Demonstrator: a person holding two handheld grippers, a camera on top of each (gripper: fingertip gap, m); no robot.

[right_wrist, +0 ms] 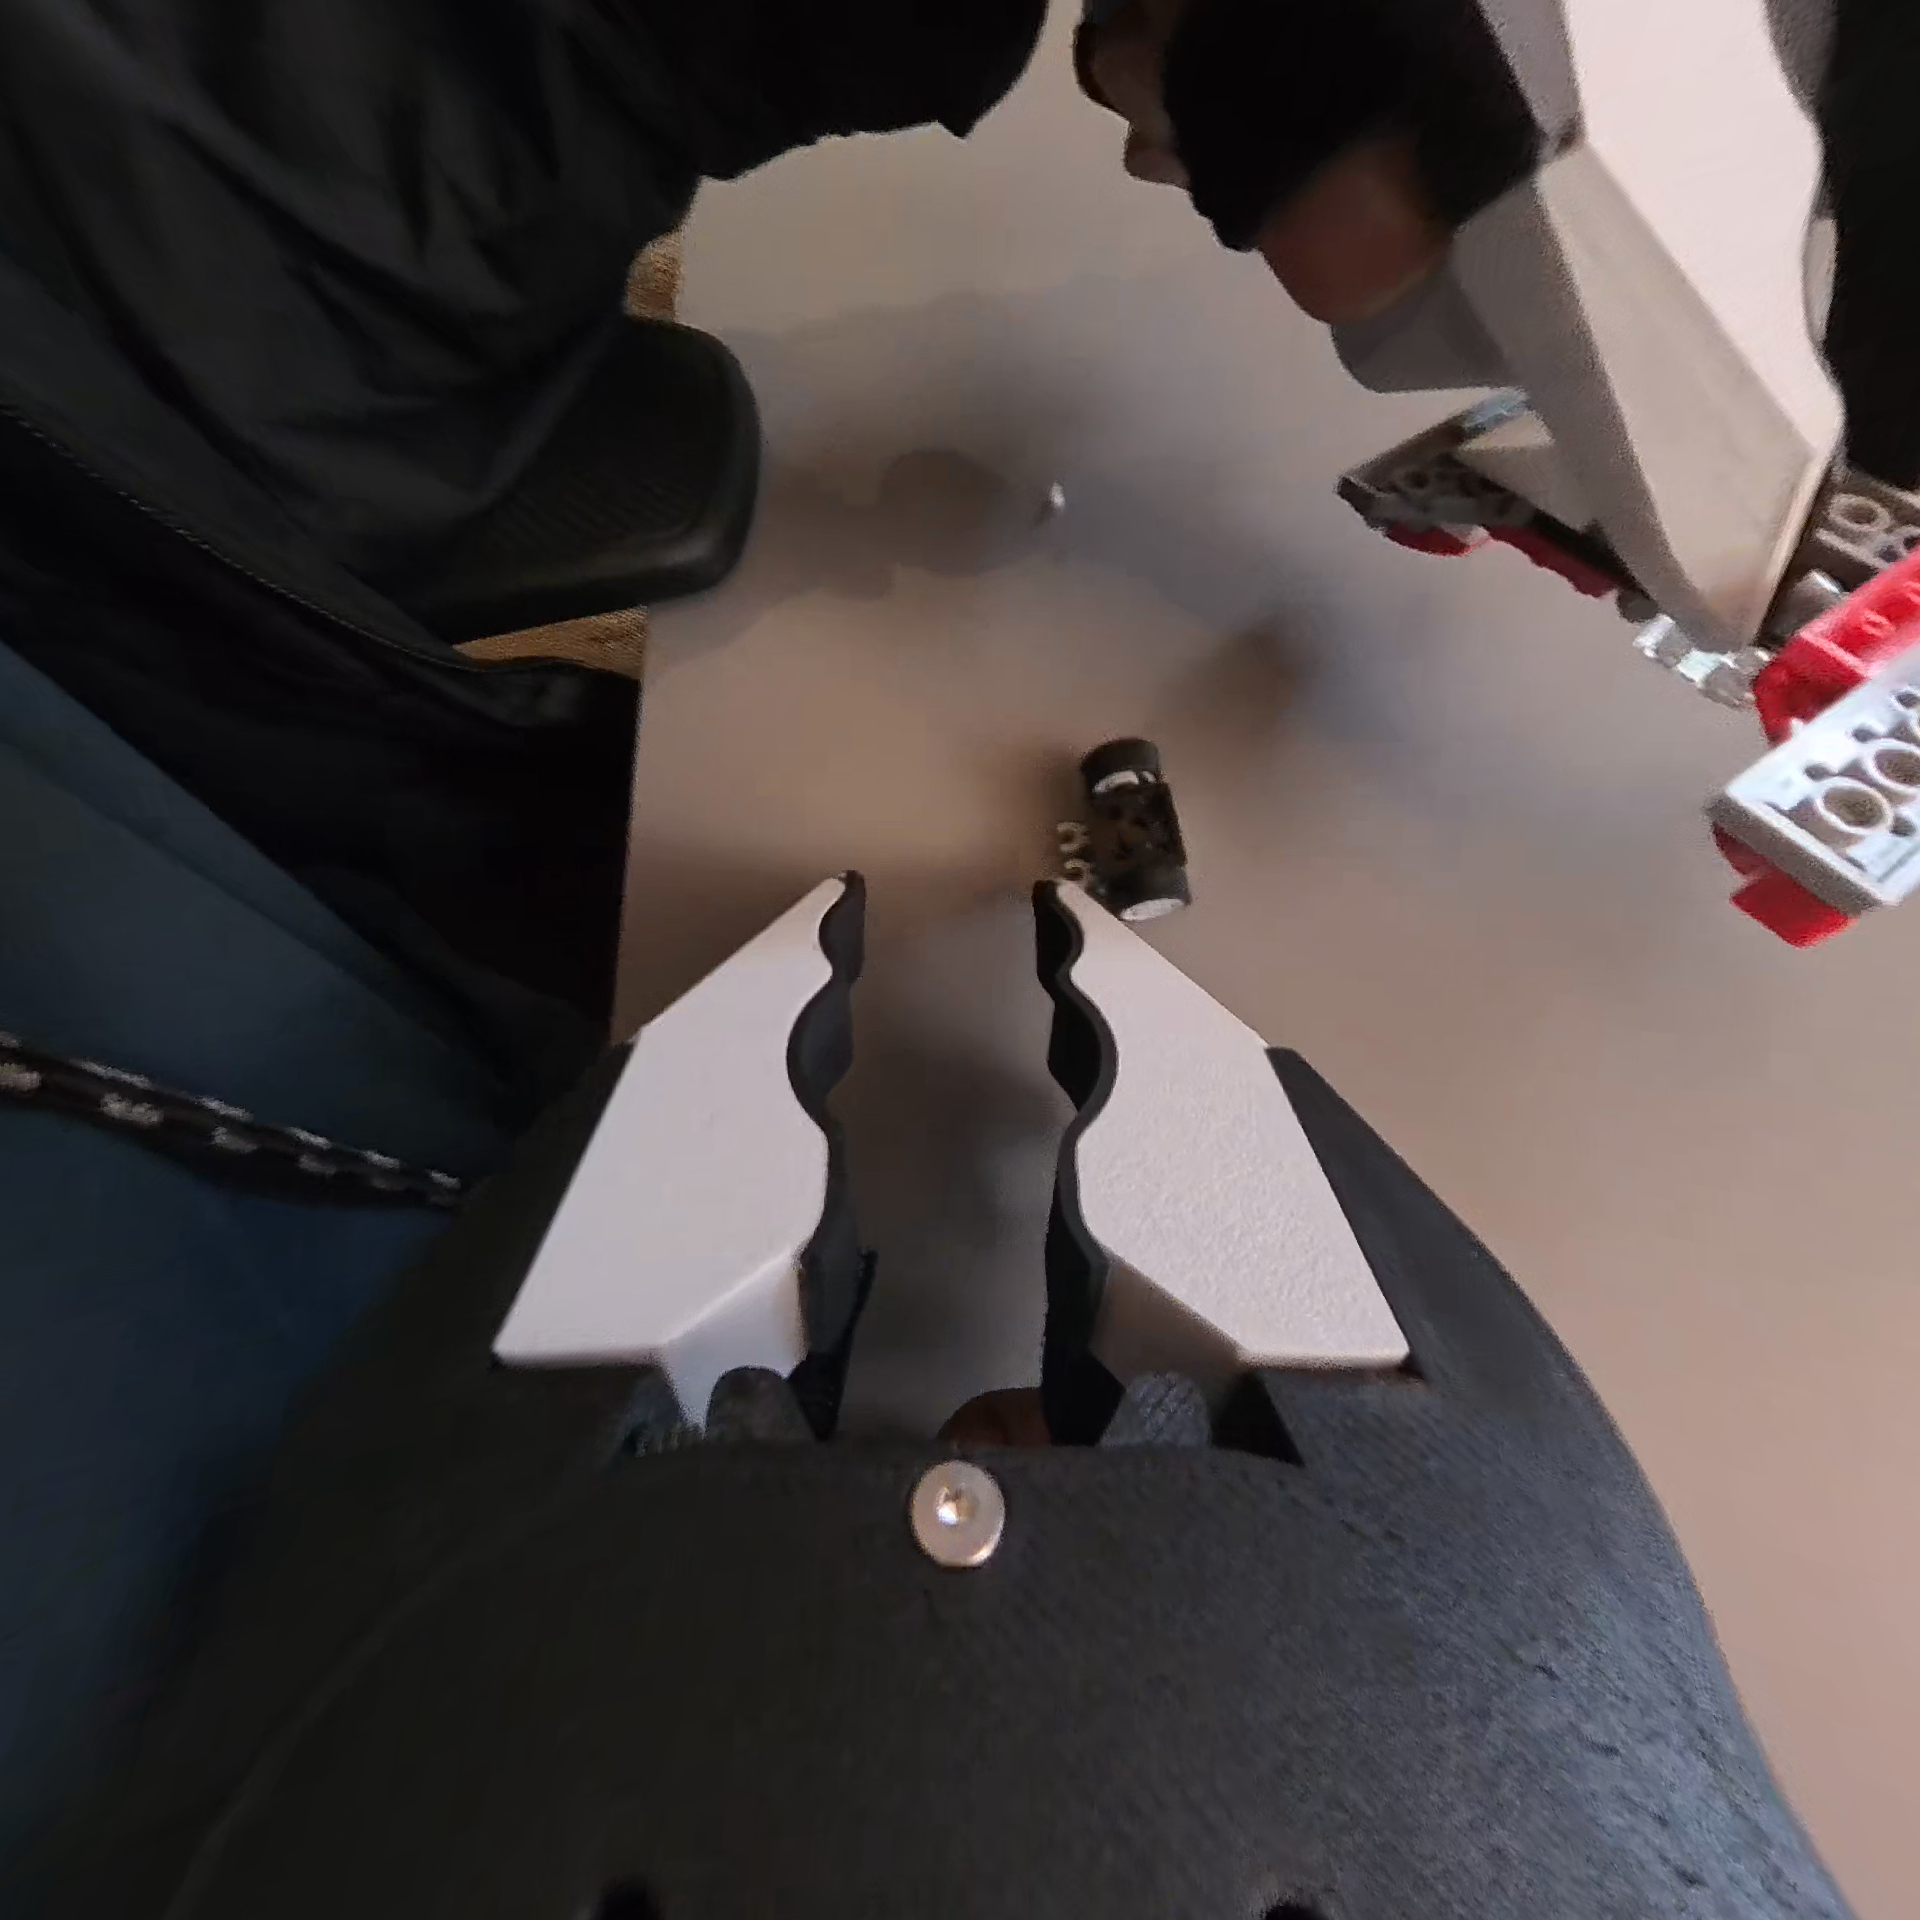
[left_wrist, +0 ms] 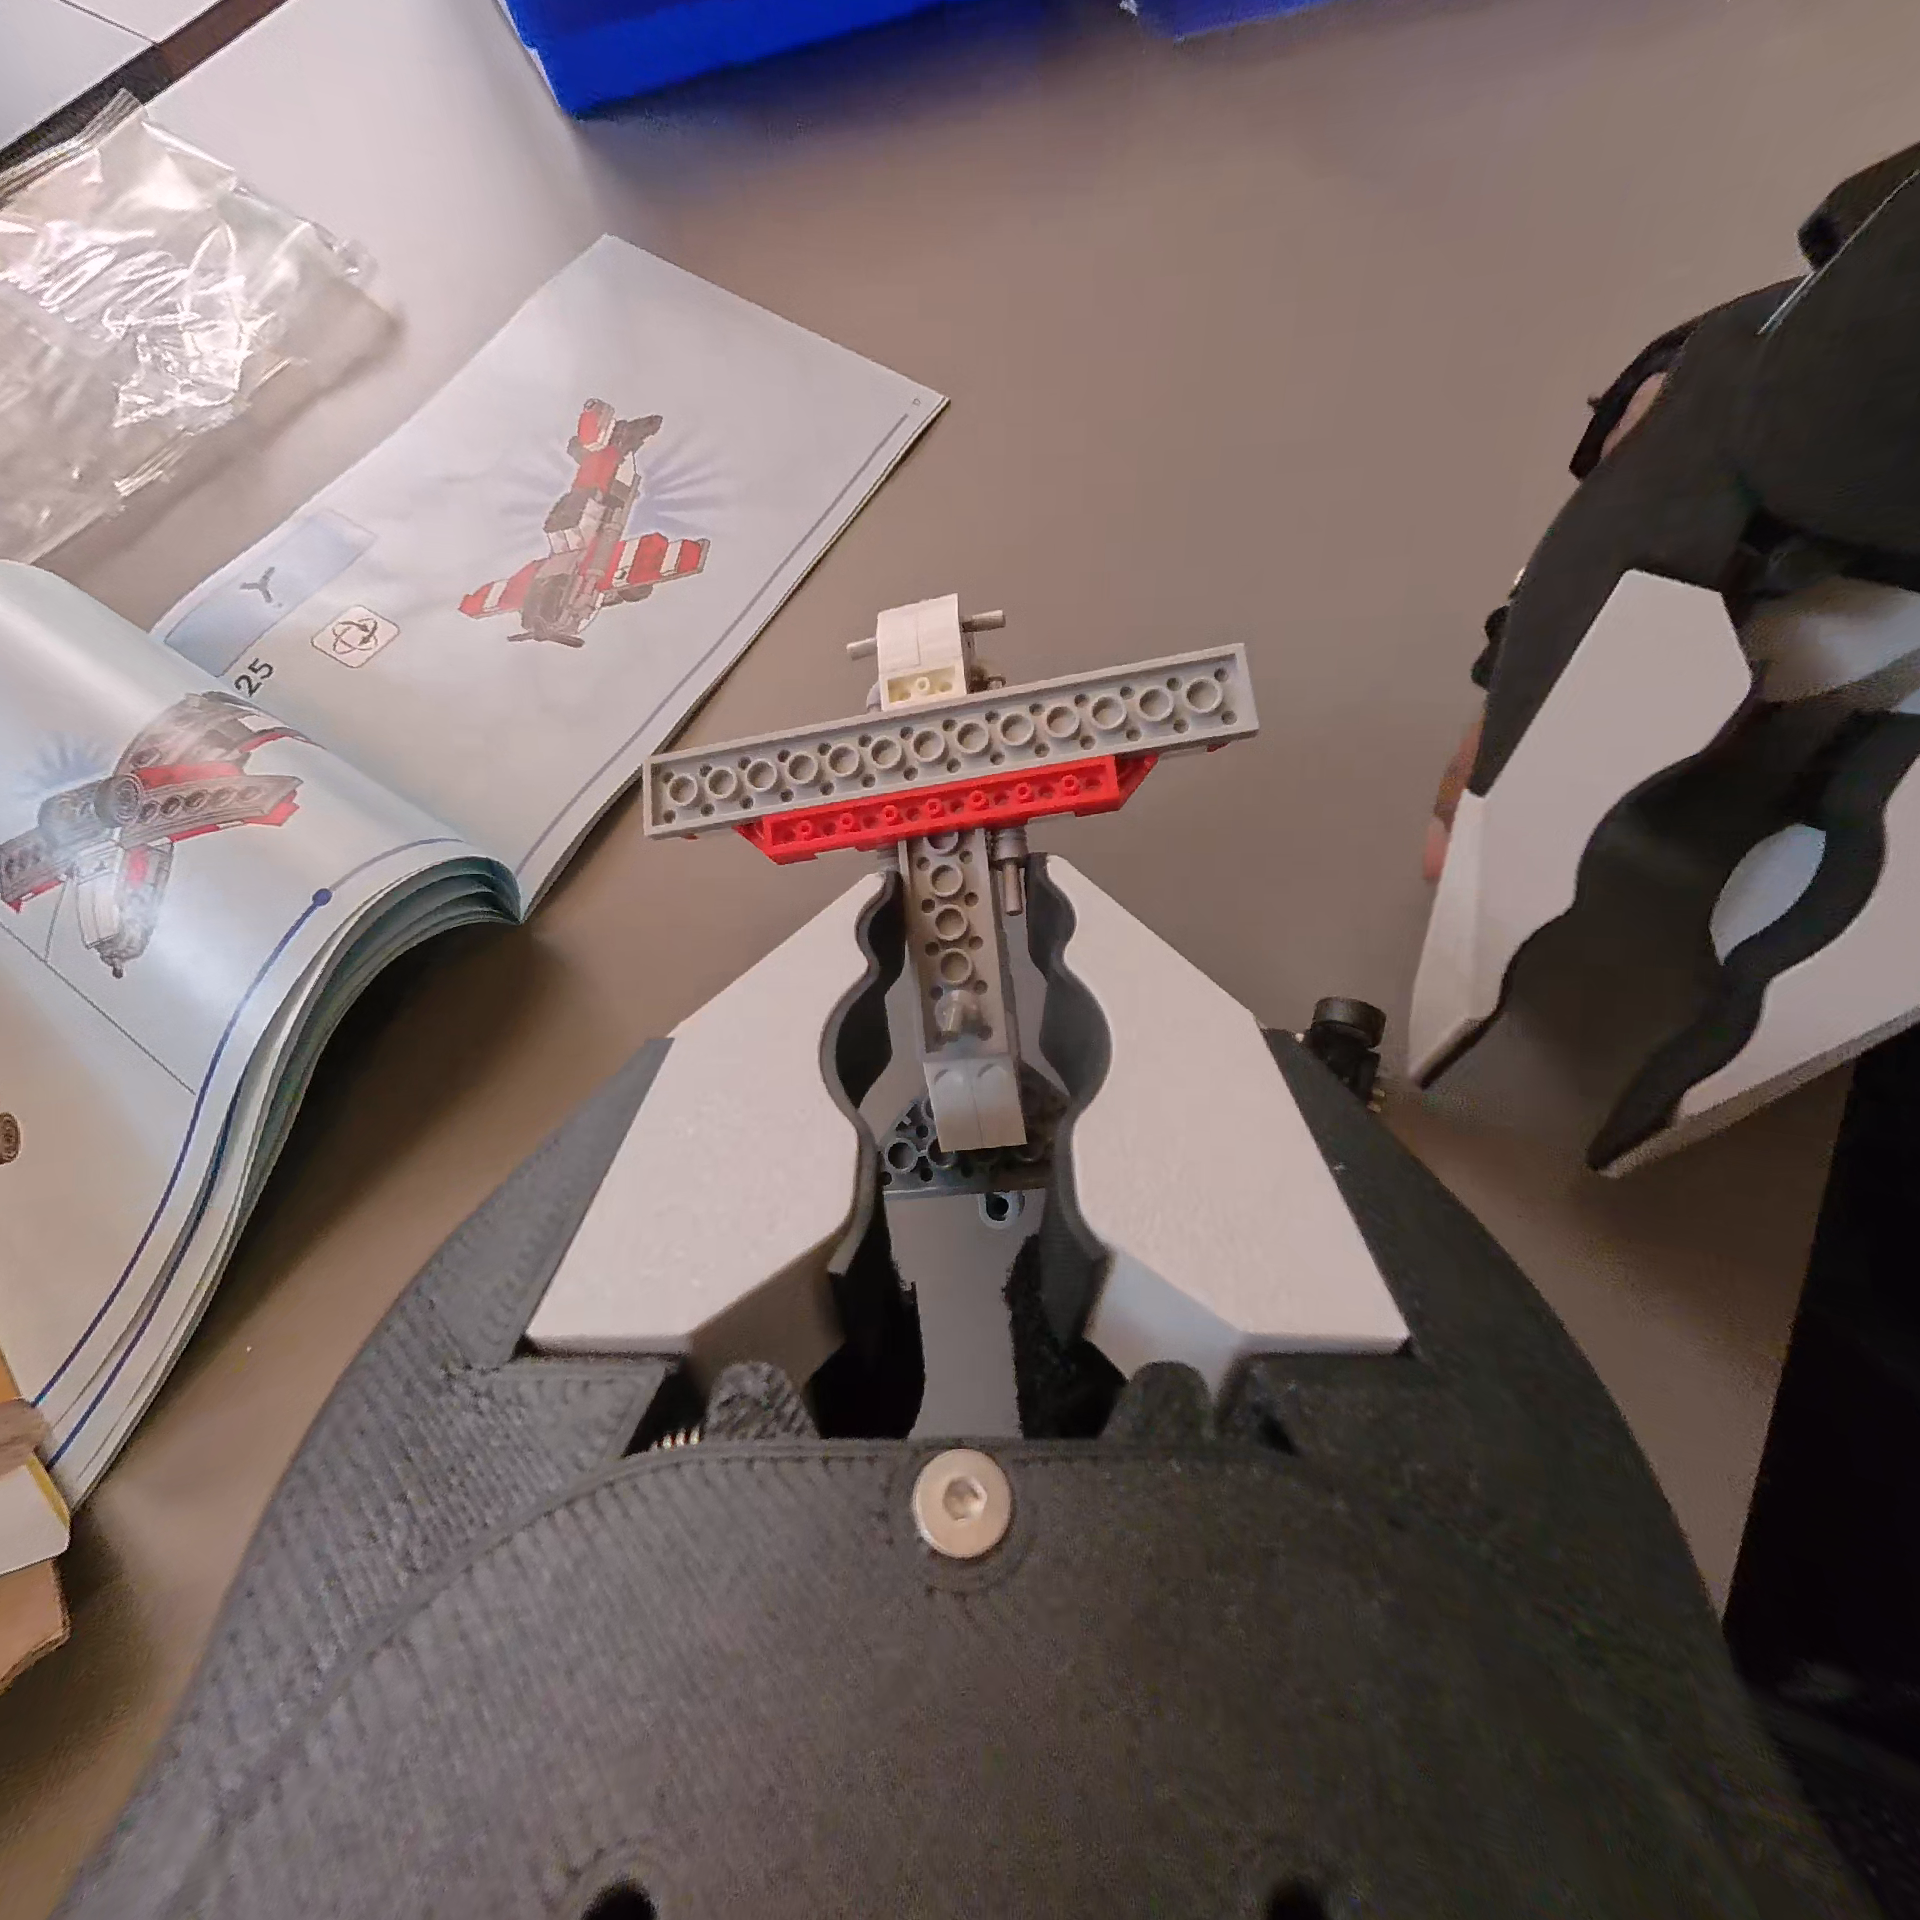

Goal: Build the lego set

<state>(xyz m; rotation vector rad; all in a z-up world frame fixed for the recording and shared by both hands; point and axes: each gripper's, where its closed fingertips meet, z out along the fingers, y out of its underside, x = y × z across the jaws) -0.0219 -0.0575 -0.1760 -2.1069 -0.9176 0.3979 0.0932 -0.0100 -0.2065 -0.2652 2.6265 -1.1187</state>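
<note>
Grey tabletop with the open booklet off left. My left tongs are clamped on the plane; my right tongs hang apart, near a small black piece.

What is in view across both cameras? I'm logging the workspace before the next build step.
Lego model: one, grey, red and white, clamped off the table in the left gripper.
Small black piece: one, on the table just beyond the right fingertips.
Instruction booklet: one, pale blue, open, left of the model.
Plastic bag: one, clear, crumpled, far left.
Blue bin: one seen for certain, far edge.
Table: one, grey-beige.
Person's clothing: dark, beside the table edge.
Left gripper: black and white, shut on the model.
Right gripper: black and white, open, empty.
</note>
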